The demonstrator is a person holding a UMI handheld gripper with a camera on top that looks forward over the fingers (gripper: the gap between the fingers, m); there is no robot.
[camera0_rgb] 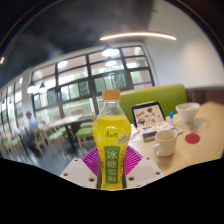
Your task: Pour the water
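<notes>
While the jaws [110, 170] clamp the capped yellow bottle [110, 140] upright above the worktop [205, 125], well short of the white cup [165, 142], the cap stays on; tipping now would pour nothing, and loose pads risk slippage.

Clear glossy plastic bottle [111, 145], glossy white ceramic cups [166, 141], smooth wooden table [205, 150]

Bottle [111, 140] between fingers [93, 160]; cup [165, 141] right, on table [205, 125].
</notes>
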